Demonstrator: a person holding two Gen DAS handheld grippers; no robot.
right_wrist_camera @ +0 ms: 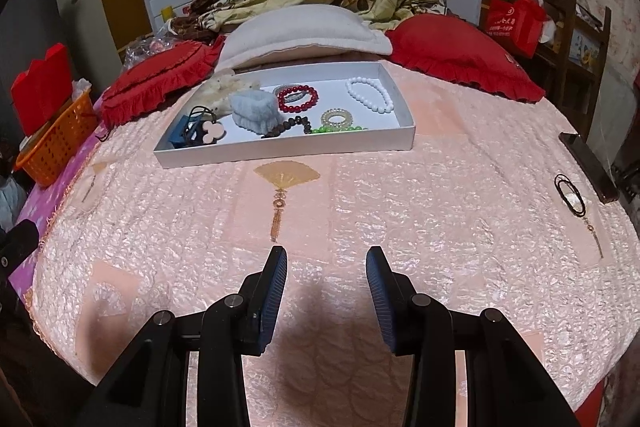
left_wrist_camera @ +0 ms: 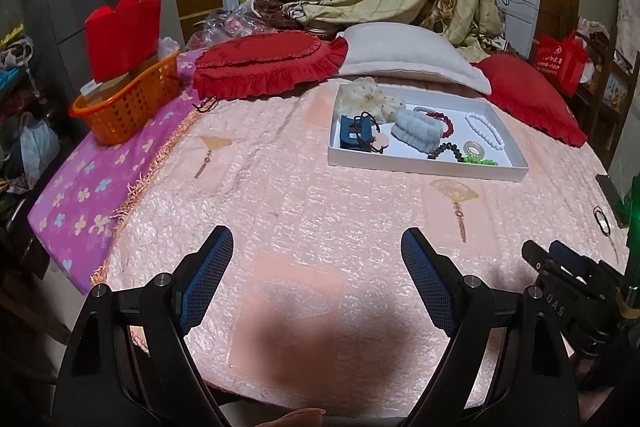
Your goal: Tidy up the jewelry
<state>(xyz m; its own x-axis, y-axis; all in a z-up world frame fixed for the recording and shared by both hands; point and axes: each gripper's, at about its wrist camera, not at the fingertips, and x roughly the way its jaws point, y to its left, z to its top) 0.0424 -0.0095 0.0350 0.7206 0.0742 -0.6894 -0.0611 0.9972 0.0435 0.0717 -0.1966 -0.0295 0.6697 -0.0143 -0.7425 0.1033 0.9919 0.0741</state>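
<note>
Both grippers are held low over the pink bedspread, nothing between the fingers. Left gripper: jaws spread wide, empty. Right gripper: jaws parted to a medium gap, empty; its body is seen at the right edge of the left view.

White tray is set on the bedspread ahead, near the pillows, well apart from both grippers. Contents noted: white bead bracelet, red bead bracelet, green beads, dark bead bracelet, clear coil hair tie, grey scrunchie, blue hair clip, cream scrunchie.

Outside tray: black hair tie lies on bedspread, far right, beside a phone. Orange basket stands at left edge.
</note>
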